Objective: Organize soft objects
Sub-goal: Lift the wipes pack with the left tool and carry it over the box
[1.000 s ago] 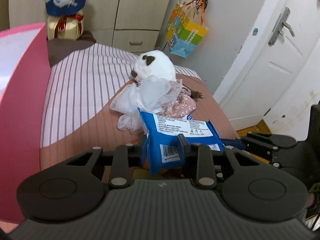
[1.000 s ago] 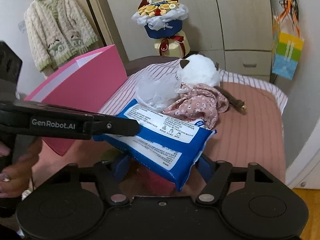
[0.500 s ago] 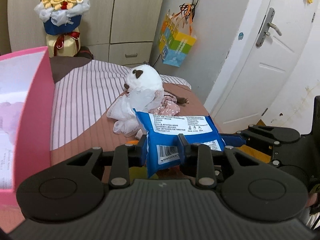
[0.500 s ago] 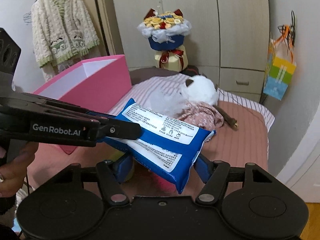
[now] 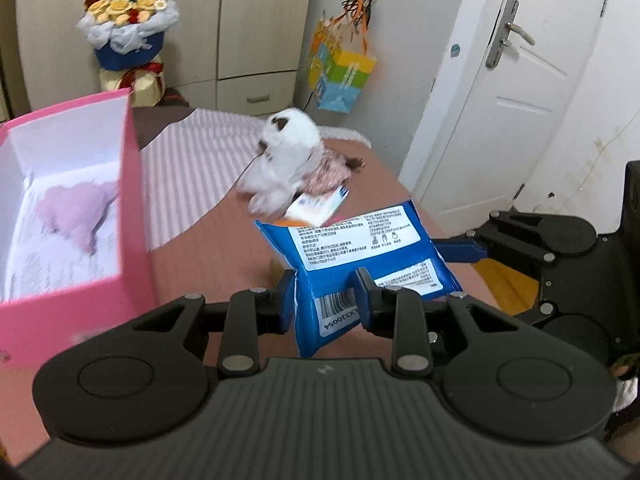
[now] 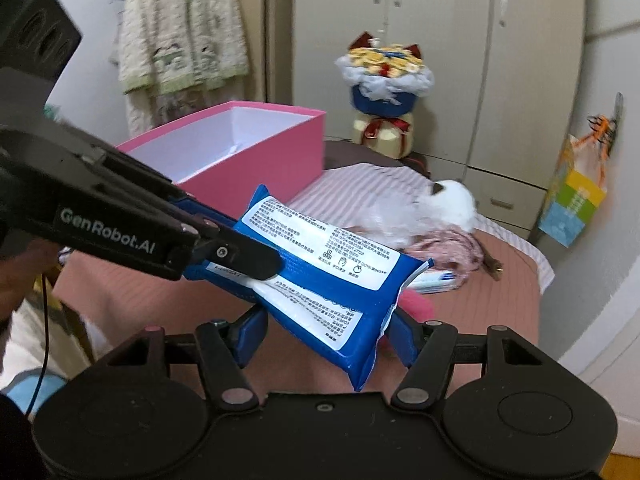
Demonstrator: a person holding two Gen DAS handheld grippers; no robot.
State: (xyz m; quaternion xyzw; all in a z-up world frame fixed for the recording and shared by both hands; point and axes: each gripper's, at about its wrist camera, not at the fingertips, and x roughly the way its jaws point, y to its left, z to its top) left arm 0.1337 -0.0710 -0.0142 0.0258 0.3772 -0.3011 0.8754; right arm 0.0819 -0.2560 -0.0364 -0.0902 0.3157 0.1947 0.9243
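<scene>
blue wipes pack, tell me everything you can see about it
The blue wipes pack is a soft, glossy plastic pouch with crimped end seams, white printed labels and a barcode at one end. It hangs tilted in the air above the bed, touching nothing below. The left gripper pinches the barcode end, and the right gripper has its blue fingers on either side of the other end. It looks sealed and full.

Glossy blue plastic wipes pack [image 5: 362, 252], matt black plastic left tool [image 5: 326, 304], smooth pink cardboard box [image 5: 134, 216], fluffy white plush toy [image 5: 290, 140], striped cloth bed [image 5: 192, 168]
</scene>
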